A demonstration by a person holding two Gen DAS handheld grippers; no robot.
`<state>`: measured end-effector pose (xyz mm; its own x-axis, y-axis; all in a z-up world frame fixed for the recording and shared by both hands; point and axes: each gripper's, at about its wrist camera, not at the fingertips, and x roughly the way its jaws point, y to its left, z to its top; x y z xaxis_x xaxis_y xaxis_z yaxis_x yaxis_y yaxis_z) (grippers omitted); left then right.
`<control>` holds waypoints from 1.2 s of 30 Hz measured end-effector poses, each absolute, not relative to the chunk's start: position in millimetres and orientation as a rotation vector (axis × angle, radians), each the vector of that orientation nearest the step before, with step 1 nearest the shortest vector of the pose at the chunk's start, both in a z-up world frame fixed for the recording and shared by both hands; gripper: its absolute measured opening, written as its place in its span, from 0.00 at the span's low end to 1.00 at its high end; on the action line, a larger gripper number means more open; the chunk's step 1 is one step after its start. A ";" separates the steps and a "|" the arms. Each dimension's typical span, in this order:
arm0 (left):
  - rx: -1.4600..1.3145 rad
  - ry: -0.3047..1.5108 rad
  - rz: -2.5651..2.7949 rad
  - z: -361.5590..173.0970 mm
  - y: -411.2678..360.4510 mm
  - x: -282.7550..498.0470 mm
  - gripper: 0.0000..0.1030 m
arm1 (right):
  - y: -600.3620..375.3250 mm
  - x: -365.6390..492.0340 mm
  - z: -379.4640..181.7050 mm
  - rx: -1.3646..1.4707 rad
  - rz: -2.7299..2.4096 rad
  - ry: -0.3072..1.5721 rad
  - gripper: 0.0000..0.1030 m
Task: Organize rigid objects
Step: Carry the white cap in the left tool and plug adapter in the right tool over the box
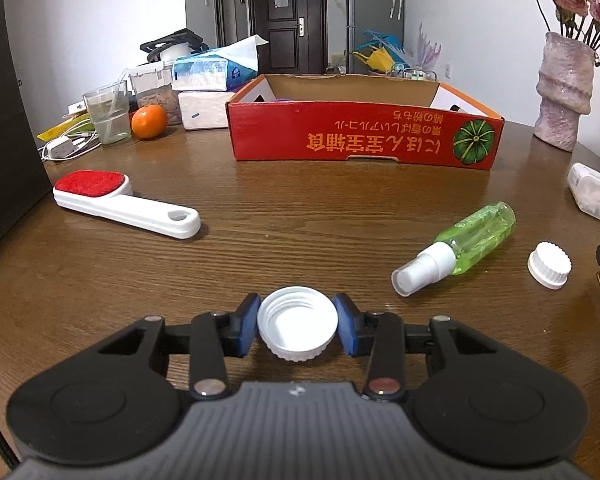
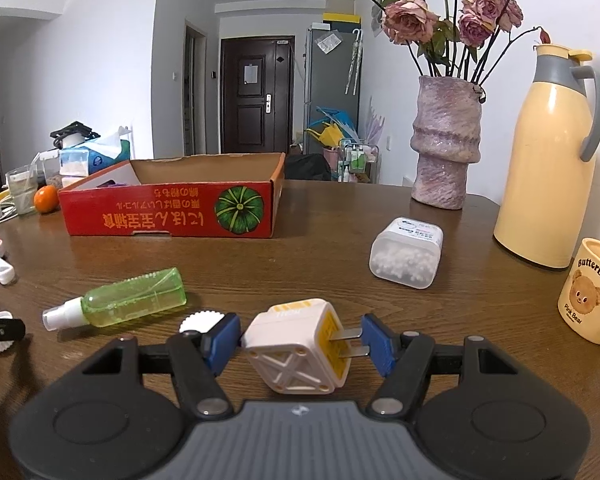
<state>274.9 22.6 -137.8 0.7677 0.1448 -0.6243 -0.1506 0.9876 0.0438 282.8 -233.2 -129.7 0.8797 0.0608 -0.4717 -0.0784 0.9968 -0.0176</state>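
Blue pads of the left gripper (image 1: 297,325) pinched a white screw cap (image 1: 297,323) from both sides, its open threaded mouth facing up, low over the brown table (image 1: 284,216). On the other side, the right gripper (image 2: 300,338) was closed on a white-and-yellow plug adapter (image 2: 300,346): one pad touched its body, the other met the two metal prongs, which pointed right. Faint lettering on its yellow top was too blurred to read. Beyond lay a green spray bottle (image 2: 130,300) on its side, long axis running left-right, nozzle toward the left. A clear cotton-swab box (image 2: 406,254) lay tipped over further right. Behind stood the red cardboard tray (image 2: 172,210), its orange Japanese print upside down beside a green pumpkin picture. At far right, a cream mug (image 2: 590,294) read "Butterbear" and "Pink Bear".
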 end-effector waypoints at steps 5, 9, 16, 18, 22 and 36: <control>-0.022 0.672 0.161 -136.5 25.1 273.6 0.40 | -233.2 277.2 -127.9 -0.028 0.073 0.471 0.64; -0.022 0.647 0.153 -133.1 24.5 269.3 0.40 | -233.5 272.2 -126.2 -0.017 0.071 0.453 0.64; -0.050 0.622 0.139 -126.9 28.1 264.2 0.40 | -230.5 263.1 -122.9 -0.005 0.065 0.431 0.64; -0.056 0.611 0.135 -124.1 28.9 262.4 0.40 | -228.7 260.3 -121.6 0.000 0.068 0.424 0.64; -0.059 0.590 0.129 -118.2 29.2 259.4 0.40 | -223.2 258.5 -118.0 0.004 0.075 0.417 0.64; -0.078 0.509 0.088 -87.1 30.9 270.5 0.40 | -196.5 269.0 -91.3 0.022 0.117 0.368 0.64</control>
<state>270.5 30.9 -87.1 0.8695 0.0646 -0.4896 -0.1032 0.9933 -0.0523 269.0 -196.5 -91.3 0.9264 0.1186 -0.3575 -0.1104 0.9929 0.0431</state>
